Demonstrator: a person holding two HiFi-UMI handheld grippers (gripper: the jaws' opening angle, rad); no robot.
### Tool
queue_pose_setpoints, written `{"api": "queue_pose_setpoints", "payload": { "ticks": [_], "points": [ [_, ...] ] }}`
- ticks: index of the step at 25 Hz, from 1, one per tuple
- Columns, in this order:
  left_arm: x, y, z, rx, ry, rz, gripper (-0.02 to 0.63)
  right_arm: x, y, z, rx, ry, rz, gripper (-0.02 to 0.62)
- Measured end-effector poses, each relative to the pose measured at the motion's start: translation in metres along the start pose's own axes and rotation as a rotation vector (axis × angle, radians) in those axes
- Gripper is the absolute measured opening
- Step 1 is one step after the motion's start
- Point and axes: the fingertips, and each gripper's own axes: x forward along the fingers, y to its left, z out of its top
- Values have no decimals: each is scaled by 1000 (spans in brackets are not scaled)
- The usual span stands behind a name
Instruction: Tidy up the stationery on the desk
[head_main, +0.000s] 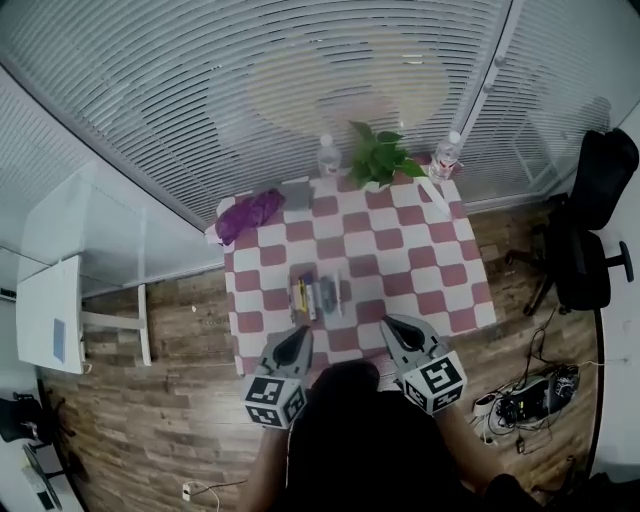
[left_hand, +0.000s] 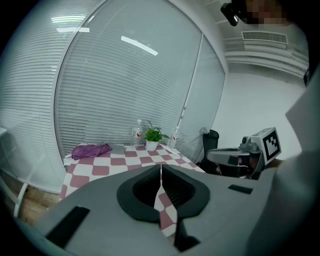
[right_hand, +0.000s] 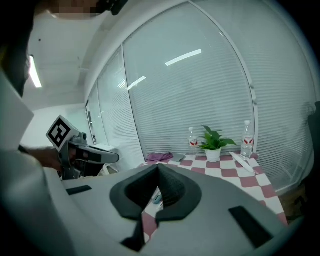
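A small cluster of stationery, pens and flat items side by side, lies on the red-and-white checked table near its front edge. My left gripper hovers just short of the front edge, below and left of the cluster, its jaws shut with nothing between them. My right gripper hangs at the cluster's lower right, also shut and holding nothing. In the left gripper view the left gripper points along the table. In the right gripper view the right gripper hides most of the stationery.
At the table's far edge are a purple cloth, a grey flat item, a potted plant, two water bottles and a white strip. A black office chair stands right, a white desk left, cables on the floor.
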Motion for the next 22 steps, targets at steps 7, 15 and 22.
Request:
{"api": "queue_pose_setpoints", "payload": {
  "ticks": [7, 15, 22],
  "points": [
    [-31, -40, 7, 34, -71, 13, 37, -42, 23, 14, 9, -46, 99, 21],
    [-49, -61, 10, 48, -113, 10, 37, -61, 30, 19, -10, -79, 116, 21],
    [-57, -62, 7, 57, -119, 10, 37, -68, 37, 23, -14, -99, 109, 20]
  ]
}}
